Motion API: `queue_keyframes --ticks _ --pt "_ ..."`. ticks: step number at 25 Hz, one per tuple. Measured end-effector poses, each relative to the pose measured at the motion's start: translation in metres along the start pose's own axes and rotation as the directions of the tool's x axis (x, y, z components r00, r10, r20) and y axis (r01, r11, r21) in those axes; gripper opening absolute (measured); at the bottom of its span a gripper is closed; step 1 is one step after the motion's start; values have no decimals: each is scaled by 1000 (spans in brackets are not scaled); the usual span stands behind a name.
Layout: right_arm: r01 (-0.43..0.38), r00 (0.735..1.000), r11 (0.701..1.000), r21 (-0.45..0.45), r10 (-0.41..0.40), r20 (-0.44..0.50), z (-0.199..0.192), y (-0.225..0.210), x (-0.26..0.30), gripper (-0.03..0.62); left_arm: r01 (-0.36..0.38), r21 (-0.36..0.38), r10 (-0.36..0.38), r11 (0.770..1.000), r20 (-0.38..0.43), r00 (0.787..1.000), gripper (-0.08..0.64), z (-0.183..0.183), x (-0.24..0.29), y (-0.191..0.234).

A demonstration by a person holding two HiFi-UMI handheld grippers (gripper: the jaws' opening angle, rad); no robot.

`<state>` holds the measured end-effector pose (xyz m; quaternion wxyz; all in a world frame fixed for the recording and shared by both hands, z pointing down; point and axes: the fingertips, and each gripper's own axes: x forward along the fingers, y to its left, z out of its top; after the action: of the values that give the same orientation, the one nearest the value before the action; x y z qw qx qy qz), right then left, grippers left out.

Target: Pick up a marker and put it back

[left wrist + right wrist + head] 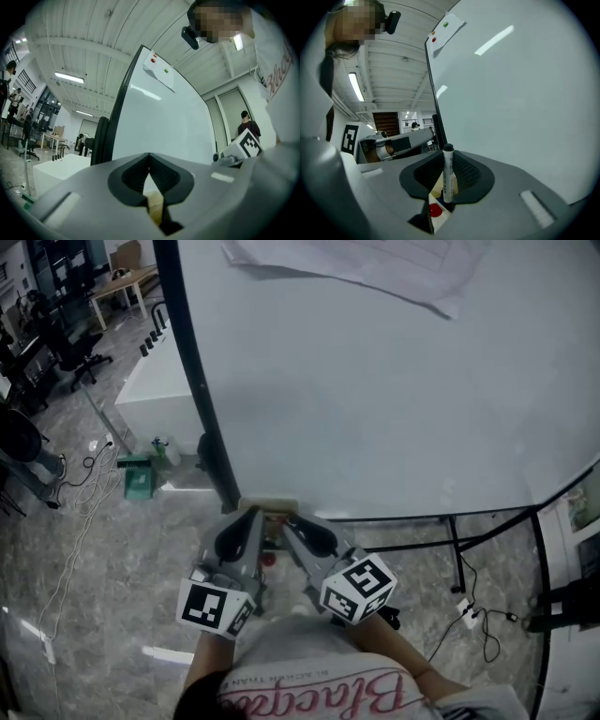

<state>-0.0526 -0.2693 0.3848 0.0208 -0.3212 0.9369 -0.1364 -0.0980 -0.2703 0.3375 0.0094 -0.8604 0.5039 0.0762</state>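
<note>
Marker (pixel 448 174) stands upright, cap end up, pinched between the pads of the right claw (pixel 446 161), over the beige holder (pixel 269 506) at the whiteboard's (pixel 375 390) lower edge, close to its black frame post (pixel 202 390). The left claw (pixel 150 169) is closed on nothing, just beside the right one. Bare board stretches above and to the right.

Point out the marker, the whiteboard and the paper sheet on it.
marker (pixel 447 173), right gripper view, mid barrel.
whiteboard (pixel 375 409), head view, bare white face.
paper sheet (pixel 394 273), head view, sheet's middle.
</note>
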Motion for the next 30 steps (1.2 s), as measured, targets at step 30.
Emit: queue_keyframes --ticks 30 --pt "198 972 963 -185 -169 162 63 -41 -62 2 35 -40 -35 999 7 999 -2 -5 11 -7"
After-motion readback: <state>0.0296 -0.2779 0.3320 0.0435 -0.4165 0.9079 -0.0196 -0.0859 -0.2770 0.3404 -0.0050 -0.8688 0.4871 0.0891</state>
